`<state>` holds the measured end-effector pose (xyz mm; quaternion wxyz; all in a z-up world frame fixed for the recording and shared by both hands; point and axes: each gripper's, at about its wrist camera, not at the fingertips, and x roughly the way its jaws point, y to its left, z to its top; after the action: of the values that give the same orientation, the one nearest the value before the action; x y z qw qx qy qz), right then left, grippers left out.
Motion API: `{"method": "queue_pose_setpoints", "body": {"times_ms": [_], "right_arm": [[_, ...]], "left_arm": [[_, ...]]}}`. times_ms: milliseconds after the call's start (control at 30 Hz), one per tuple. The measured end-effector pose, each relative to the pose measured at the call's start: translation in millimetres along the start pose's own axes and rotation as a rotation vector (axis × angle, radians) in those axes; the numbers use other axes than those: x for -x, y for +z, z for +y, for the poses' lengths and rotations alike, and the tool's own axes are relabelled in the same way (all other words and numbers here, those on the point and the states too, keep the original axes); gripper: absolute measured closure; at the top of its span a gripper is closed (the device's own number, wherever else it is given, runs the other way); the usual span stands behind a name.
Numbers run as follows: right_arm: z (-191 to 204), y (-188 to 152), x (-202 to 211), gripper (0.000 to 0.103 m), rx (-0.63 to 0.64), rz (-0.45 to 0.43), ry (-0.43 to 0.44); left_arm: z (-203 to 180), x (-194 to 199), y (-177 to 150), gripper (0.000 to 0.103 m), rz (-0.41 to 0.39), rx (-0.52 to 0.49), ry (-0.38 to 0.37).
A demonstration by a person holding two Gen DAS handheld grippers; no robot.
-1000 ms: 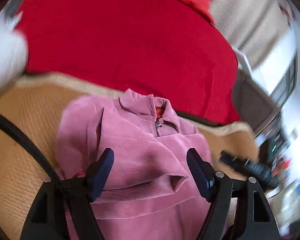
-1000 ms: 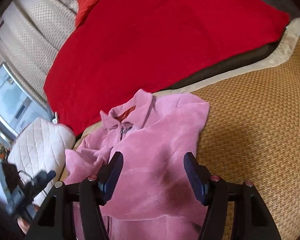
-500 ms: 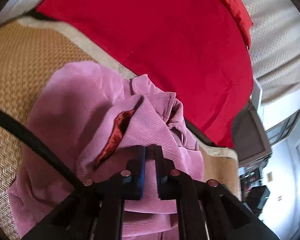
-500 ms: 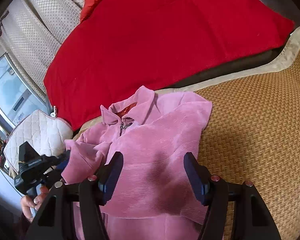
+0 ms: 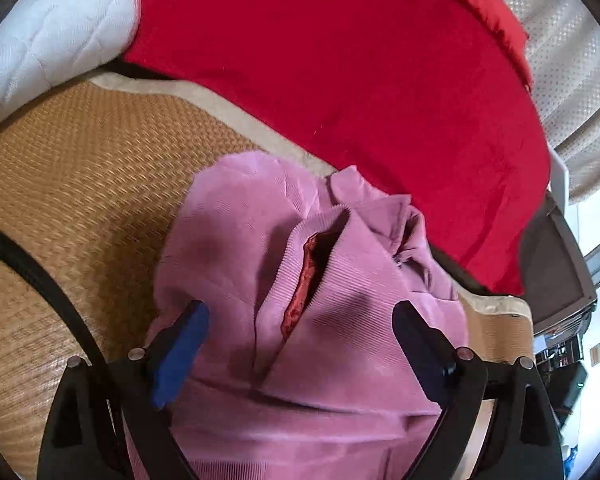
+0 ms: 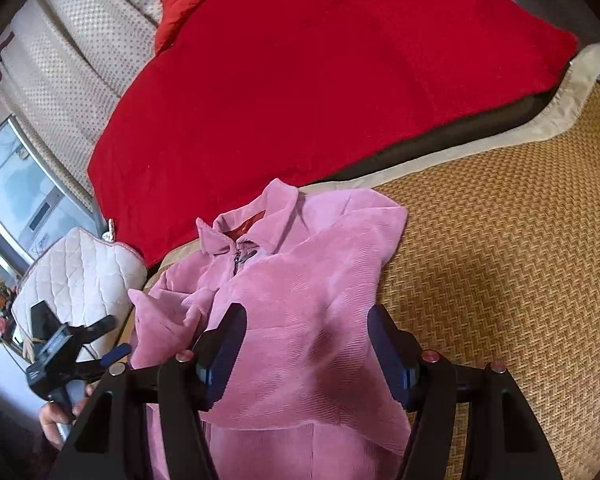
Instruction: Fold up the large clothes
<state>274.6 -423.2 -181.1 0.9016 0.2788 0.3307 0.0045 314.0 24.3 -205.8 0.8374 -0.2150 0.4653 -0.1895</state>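
A pink corduroy jacket (image 5: 339, 340) with a collar, a zip and red lining lies on the woven straw mat (image 5: 80, 200). One sleeve is folded across its front, with the red-lined cuff (image 5: 303, 280) showing. My left gripper (image 5: 300, 328) is open just above the jacket's folded sleeve, holding nothing. In the right wrist view the jacket (image 6: 300, 300) lies collar away from me, with my right gripper (image 6: 305, 340) open and empty above its body. The left gripper (image 6: 80, 348) shows there at the jacket's left edge.
A red blanket (image 5: 359, 80) covers the bed beyond the mat's beige border. A white quilted cushion (image 6: 76, 268) lies left of the jacket. Patterned curtains (image 6: 80, 60) and a window stand behind. The mat (image 6: 499, 260) stretches to the right of the jacket.
My left gripper shut on the sleeve, carried it across the jacket's front, and has now opened and let it go. My right gripper stayed open and nearly still.
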Motion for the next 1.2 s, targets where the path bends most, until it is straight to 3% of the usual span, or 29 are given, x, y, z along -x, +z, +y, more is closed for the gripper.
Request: {"method": "queue_pose_setpoints", "body": {"times_ms": [67, 133, 167, 233, 300, 333, 600, 733, 833, 867, 900, 933, 967, 1000, 1067, 1133, 1200], "right_arm": [[3, -1, -3, 0.037, 0.01, 0.007, -0.001], [5, -3, -6, 0.037, 0.013, 0.013, -0.005], [5, -4, -7, 0.037, 0.016, 0.015, -0.009], [4, -4, -7, 0.037, 0.022, 0.016, -0.013], [3, -3, -5, 0.037, 0.021, 0.01, -0.014], [1, -3, -5, 0.037, 0.018, 0.007, -0.014], [-11, 2, 7, 0.037, -0.021, -0.027, -0.007], [-16, 2, 8, 0.037, -0.021, -0.044, -0.024], [-21, 4, 9, 0.037, -0.044, -0.054, -0.026], [-23, 4, 10, 0.037, -0.061, -0.057, -0.023], [-24, 5, 10, 0.037, -0.076, -0.06, -0.021], [-25, 6, 10, 0.037, -0.084, -0.063, -0.02], [-26, 7, 11, 0.037, -0.094, -0.07, -0.017], [-26, 8, 12, 0.037, -0.101, -0.081, -0.013], [-22, 10, 18, 0.036, -0.093, -0.121, -0.009], [-13, 11, 24, 0.034, -0.068, -0.163, 0.016], [0, 11, 30, 0.032, -0.035, -0.198, 0.06]], "left_arm": [[-6, -11, 0, 0.011, 0.006, -0.039, 0.017], [-17, -15, -3, 0.033, 0.01, -0.102, 0.021], [-21, -17, -5, 0.055, 0.025, -0.122, 0.013], [-33, -20, -8, 0.068, 0.026, -0.186, 0.015], [-39, -18, -10, 0.099, 0.015, -0.222, 0.012], [-39, -16, -10, 0.101, 0.017, -0.217, -0.021], [-79, 0, -15, 0.101, -0.023, -0.289, -0.25], [-115, -22, -29, 0.101, 0.039, -0.3, -0.381], [-155, -40, -50, 0.1, 0.145, -0.392, -0.474], [-161, -41, -54, 0.091, 0.164, -0.406, -0.484], [-165, -42, -58, 0.073, 0.192, -0.42, -0.502], [-166, -40, -60, 0.062, 0.206, -0.429, -0.52], [-164, -35, -59, 0.045, 0.2, -0.432, -0.525], [-158, -25, -55, 0.039, 0.166, -0.433, -0.521], [-140, -2, -41, 0.035, 0.067, -0.426, -0.479], [-111, 22, -24, 0.034, -0.039, -0.397, -0.382], [-88, 33, -14, 0.034, -0.096, -0.349, -0.33]]}}
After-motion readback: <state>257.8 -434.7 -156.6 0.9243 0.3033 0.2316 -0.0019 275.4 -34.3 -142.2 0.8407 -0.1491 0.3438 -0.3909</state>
